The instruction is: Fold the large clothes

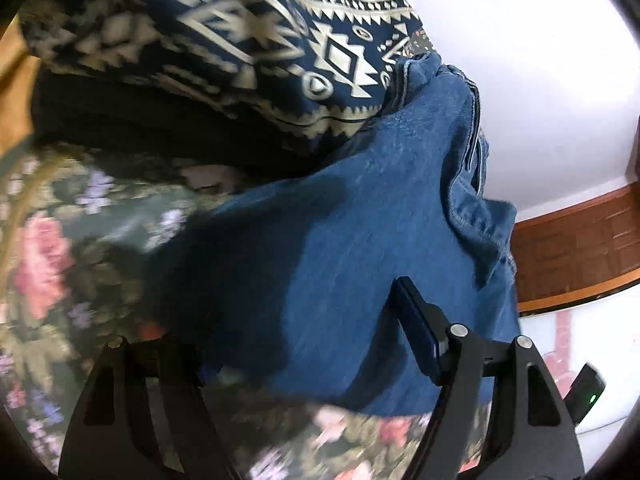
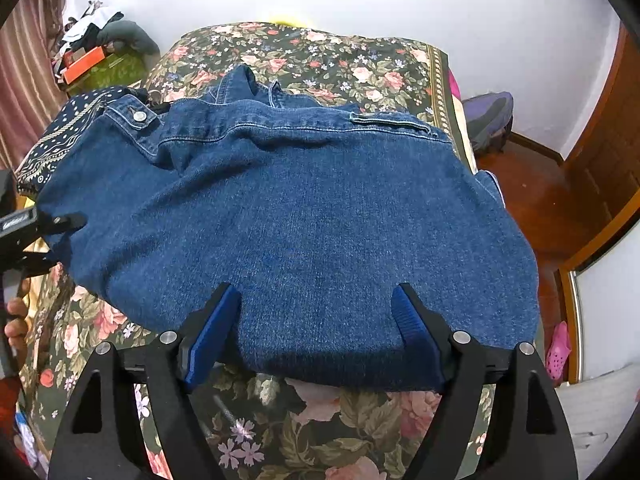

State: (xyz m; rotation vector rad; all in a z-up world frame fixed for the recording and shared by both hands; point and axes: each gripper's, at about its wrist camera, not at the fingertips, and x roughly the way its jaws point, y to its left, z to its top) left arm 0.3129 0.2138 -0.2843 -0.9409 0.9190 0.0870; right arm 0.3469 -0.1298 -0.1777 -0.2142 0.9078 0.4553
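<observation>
A folded blue denim garment (image 2: pixel 288 220) lies on the floral bed cover (image 2: pixel 304 52), waistband and metal button toward the far left. My right gripper (image 2: pixel 316 304) is open, its blue pads spread at the near folded edge, the denim between them. In the right wrist view my left gripper (image 2: pixel 60 224) reaches in at the garment's left edge. In the left wrist view the denim (image 1: pixel 340 220) fills the gap of the left gripper (image 1: pixel 296 320); its right finger (image 1: pixel 416 320) rests on the cloth and the left pad is hidden under it. The view is blurred.
A navy patterned cloth (image 1: pixel 280 40) lies beside the denim at the bed's left side (image 2: pixel 60 136). A pile of clothes and an orange box (image 2: pixel 92 56) stand far left. Red-brown floor (image 2: pixel 540 208) and a wooden door frame (image 2: pixel 604 184) are at right.
</observation>
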